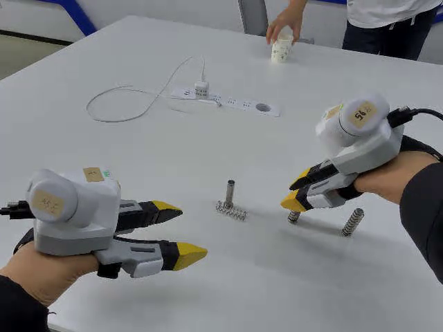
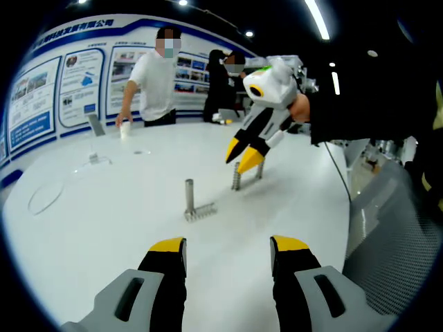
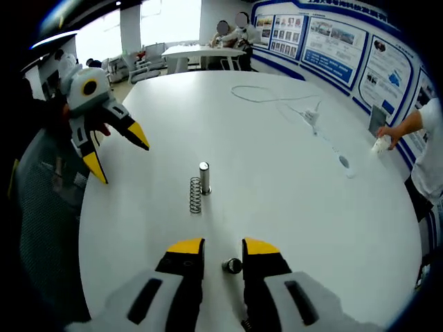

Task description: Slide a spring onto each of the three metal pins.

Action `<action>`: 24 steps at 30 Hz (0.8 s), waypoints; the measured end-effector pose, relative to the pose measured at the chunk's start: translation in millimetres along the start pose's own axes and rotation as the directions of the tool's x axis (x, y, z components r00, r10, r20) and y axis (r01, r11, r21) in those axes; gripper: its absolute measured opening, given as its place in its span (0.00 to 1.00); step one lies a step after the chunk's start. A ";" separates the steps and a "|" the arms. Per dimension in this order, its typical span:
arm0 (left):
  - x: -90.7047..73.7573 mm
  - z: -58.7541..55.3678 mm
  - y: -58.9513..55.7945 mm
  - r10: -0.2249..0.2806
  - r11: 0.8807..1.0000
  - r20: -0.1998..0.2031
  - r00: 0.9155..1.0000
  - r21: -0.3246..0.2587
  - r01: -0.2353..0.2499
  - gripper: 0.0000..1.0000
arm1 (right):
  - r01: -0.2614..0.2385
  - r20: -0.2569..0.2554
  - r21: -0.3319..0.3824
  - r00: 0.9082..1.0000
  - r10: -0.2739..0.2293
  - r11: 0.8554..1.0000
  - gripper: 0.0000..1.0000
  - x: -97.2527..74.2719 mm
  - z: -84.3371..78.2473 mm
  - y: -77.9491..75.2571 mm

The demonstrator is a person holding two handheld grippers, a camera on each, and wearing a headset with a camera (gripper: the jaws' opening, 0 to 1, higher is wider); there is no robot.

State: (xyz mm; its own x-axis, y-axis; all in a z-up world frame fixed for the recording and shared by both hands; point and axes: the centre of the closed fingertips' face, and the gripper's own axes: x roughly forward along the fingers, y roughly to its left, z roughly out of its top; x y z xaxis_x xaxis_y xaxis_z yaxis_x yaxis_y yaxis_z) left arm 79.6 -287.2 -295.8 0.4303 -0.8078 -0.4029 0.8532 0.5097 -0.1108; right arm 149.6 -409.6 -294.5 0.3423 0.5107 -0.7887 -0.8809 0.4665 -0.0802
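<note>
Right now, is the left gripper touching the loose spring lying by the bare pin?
Apart. The left gripper view shows bare table between the left gripper and the loose spring beside the bare pin.

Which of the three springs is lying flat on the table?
The spring at the foot of the bare pin, mid-table. The other two stand upright by the right hand-held gripper.

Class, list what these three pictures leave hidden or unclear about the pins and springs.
- Head view: the right gripper covers the top of the spring below it; how far it sits on its pin is hidden.
- Head view: the rightmost spring stands tilted; its coils hide any pin inside.
- Right gripper view: the fingers hide all below that pin's top.
</note>
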 end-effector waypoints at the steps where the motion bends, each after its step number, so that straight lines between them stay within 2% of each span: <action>1: 0.0 -0.1 0.1 0.000 1.000 0.000 1.000 0.000 0.000 0.50 | -0.003 0.005 -0.004 1.000 0.003 1.000 0.23 1.3 2.2 1.4; 9: -0.1 -0.9 1.5 0.002 1.000 -0.002 1.000 -0.001 -0.002 0.50 | -0.026 0.030 -0.033 0.999 0.027 0.999 0.22 11.7 14.9 13.7; 17: -0.1 -1.6 2.1 0.002 1.000 -0.005 1.000 -0.001 -0.002 0.50 | -0.059 0.033 -0.046 0.998 0.060 0.997 0.22 27.7 19.3 27.4; 24: 0.1 -2.7 2.7 0.002 1.000 -0.008 1.000 -0.002 -0.002 0.50 | -0.064 0.034 -0.048 0.997 0.066 0.997 0.21 40.5 20.9 30.4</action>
State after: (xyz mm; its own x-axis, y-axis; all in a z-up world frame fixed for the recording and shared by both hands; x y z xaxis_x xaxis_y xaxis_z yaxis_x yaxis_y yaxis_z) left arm 81.1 -285.2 -298.5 0.4296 -0.8044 -0.4104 0.8518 0.5118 -0.1116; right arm 143.5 -359.6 -316.2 0.2947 0.5645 -0.7710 -0.9157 0.3975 -0.0589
